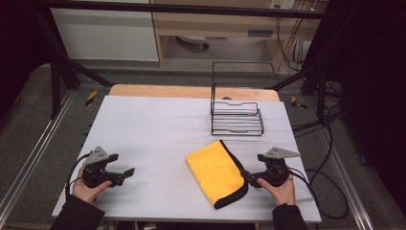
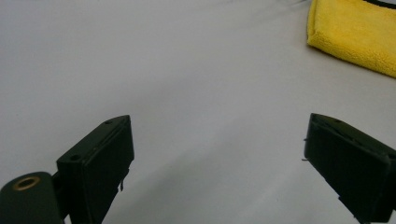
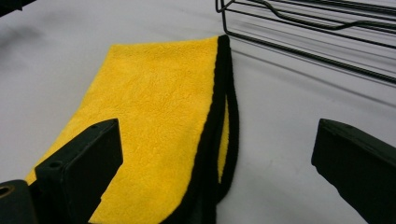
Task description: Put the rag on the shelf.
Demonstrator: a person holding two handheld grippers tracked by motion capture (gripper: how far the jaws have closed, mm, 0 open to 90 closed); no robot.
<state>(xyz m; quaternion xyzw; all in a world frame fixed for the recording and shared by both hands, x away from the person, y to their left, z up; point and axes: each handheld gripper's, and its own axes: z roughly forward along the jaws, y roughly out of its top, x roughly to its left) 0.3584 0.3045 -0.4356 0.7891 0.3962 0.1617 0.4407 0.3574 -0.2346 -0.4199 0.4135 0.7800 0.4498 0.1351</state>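
1. The cloth (image 1: 218, 172) is yellow with a black border, folded flat, and lies on the surface (image 1: 153, 129) toward the near right corner, its long side running from the near edge obliquely toward the middle.
2. The right hand-held gripper (image 1: 246, 178) sits at the cloth's right edge, near the surface's right near corner; its jaws are spread wide, one over the yellow pile and the other over bare surface (the right gripper view shows the black border (image 3: 219, 116) running up between them).
3. I cannot tell whether either jaw touches the cloth.
4. The left hand-held gripper (image 1: 127, 173) is near the left near corner, well apart from the cloth, its jaws wide open with nothing but bare surface between them.
5. In the left gripper view a corner of the cloth (image 2: 355, 32) shows far off at the upper right.
6. A black wire rack (image 1: 237, 117) stands toward the far right corner, just beyond the cloth's far end and apart from it.
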